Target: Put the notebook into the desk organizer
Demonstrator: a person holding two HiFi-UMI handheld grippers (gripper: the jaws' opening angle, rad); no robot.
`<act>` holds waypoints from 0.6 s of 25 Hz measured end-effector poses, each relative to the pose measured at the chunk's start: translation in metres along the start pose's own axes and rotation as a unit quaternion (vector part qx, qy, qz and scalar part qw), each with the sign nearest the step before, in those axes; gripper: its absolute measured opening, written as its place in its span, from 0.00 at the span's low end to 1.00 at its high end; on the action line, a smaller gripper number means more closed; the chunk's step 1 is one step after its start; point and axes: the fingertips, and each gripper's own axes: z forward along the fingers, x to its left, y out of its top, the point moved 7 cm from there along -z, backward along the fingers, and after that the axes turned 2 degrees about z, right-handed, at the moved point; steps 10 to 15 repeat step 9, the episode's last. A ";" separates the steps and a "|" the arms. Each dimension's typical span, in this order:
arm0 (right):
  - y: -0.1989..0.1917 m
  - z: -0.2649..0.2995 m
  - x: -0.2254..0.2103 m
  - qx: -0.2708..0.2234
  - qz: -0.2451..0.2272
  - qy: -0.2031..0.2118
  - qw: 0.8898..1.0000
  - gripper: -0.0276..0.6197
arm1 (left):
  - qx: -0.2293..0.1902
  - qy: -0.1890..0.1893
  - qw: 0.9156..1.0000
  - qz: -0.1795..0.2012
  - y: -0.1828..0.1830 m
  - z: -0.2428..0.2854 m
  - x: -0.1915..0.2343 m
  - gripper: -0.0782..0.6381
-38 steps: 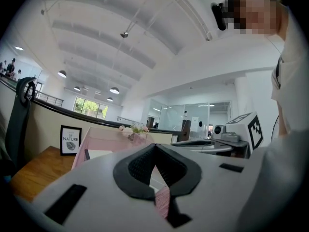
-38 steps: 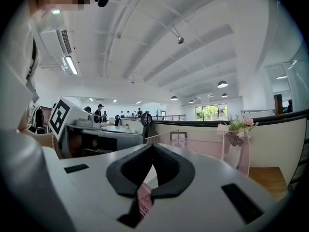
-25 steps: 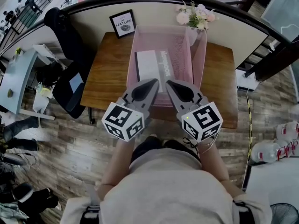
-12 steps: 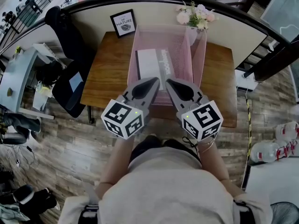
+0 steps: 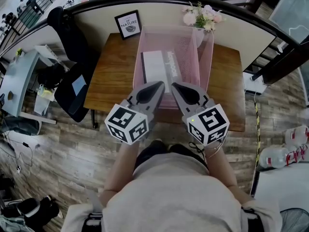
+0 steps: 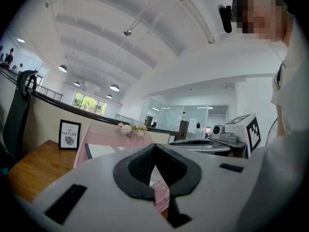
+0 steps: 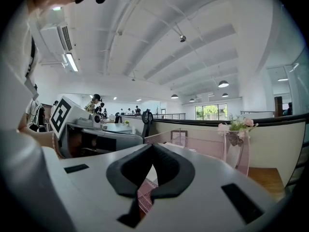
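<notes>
White rectangular notebook (image 5: 153, 66) lies inside pink wire-mesh desk organizer (image 5: 203, 57) on brown wooden table (image 5: 110, 74). The 2 grippers, left gripper (image 5: 160, 84) and right gripper (image 5: 174, 85), are clenched empty at its near edge.

The one change is at the left edge of the head view, on the wooden floor (image 5: 63, 146). A person's dark legs lay across the boards a second ago — they have since drawn almost out of the picture. Where they were, a loose cable (image 5: 14, 151) now lies bare.
</notes>
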 end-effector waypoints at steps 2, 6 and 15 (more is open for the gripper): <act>0.000 -0.001 0.000 0.000 0.000 -0.001 1.000 0.06 | 0.001 0.000 1.000 -0.002 -0.001 0.000 -0.001 0.13; -0.001 -0.004 0.000 0.002 0.000 -0.005 1.000 0.06 | 0.003 0.001 1.000 -0.006 -0.002 -0.001 -0.002 0.13; -0.004 -0.007 -0.002 0.004 0.004 -0.008 1.000 0.06 | 0.006 0.002 1.000 -0.009 -0.004 0.000 -0.003 0.13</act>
